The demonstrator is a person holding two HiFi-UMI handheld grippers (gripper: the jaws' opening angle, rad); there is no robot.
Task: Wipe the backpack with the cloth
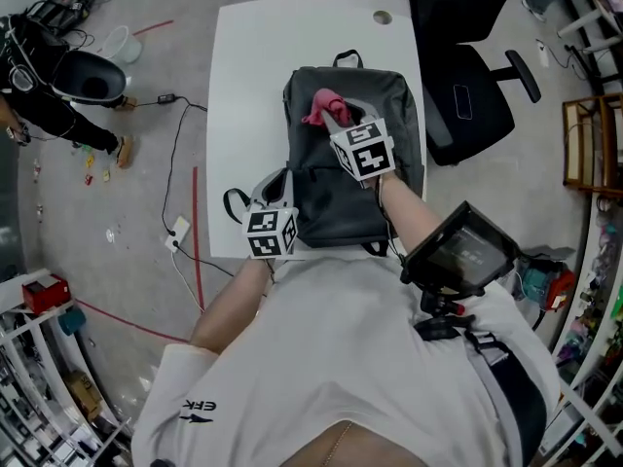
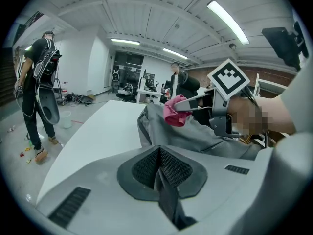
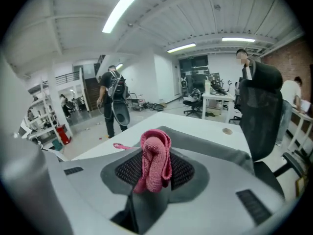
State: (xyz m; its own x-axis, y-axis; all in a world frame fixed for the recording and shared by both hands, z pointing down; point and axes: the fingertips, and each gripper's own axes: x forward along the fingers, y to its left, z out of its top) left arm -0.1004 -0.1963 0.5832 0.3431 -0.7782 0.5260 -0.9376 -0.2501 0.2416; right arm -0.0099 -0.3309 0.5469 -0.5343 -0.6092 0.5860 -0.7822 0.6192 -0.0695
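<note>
Pink knitted cloth (image 1: 321,108) pinched in right gripper (image 1: 336,117) jaws over dark grey fabric backpack (image 1: 331,193) at white table's (image 1: 253,66) near edge | left gripper (image 1: 275,191) jaws pressed together beside backpack | risk: we expect cloth pulling free, backpack sliding.

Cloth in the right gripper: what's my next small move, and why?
Probably press the cloth down and drag it across the backpack. The right gripper is shut on it above the bag's upper panel, contact unclear, and the left gripper pinches a strap, steadying the bag.
</note>
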